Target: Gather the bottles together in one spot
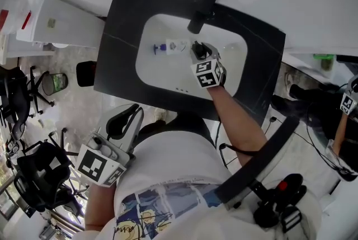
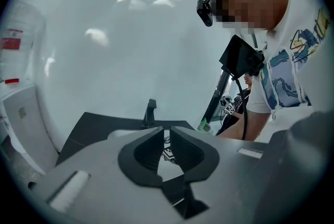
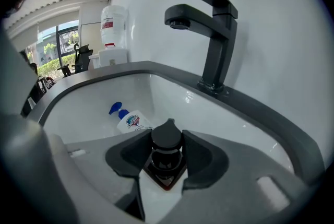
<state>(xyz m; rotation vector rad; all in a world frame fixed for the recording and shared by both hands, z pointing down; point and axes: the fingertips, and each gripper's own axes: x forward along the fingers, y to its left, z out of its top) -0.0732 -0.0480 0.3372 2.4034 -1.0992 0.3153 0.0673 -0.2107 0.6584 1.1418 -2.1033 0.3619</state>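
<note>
A white soap bottle (image 1: pixel 174 47) with a blue pump lies on its side in the white sink basin (image 1: pixel 151 74); the right gripper view shows the same bottle (image 3: pixel 133 121) just beyond the jaws. My right gripper (image 1: pixel 196 50) is low inside the basin, right next to it. Its jaws (image 3: pixel 168 133) are shut on a dark bottle with a black cap (image 3: pixel 167 140), held upright between the pads. My left gripper (image 1: pixel 127 116) hangs back near my body, outside the sink. Its jaws (image 2: pixel 167 131) stand together with only a slit and nothing between them.
A black faucet (image 1: pixel 202 8) rises at the sink's far rim, close above my right gripper. The dark countertop (image 1: pixel 257 65) surrounds the basin. A water dispenser (image 1: pixel 56 23) stands at the left, with office chairs (image 1: pixel 22 93) beyond it on the floor.
</note>
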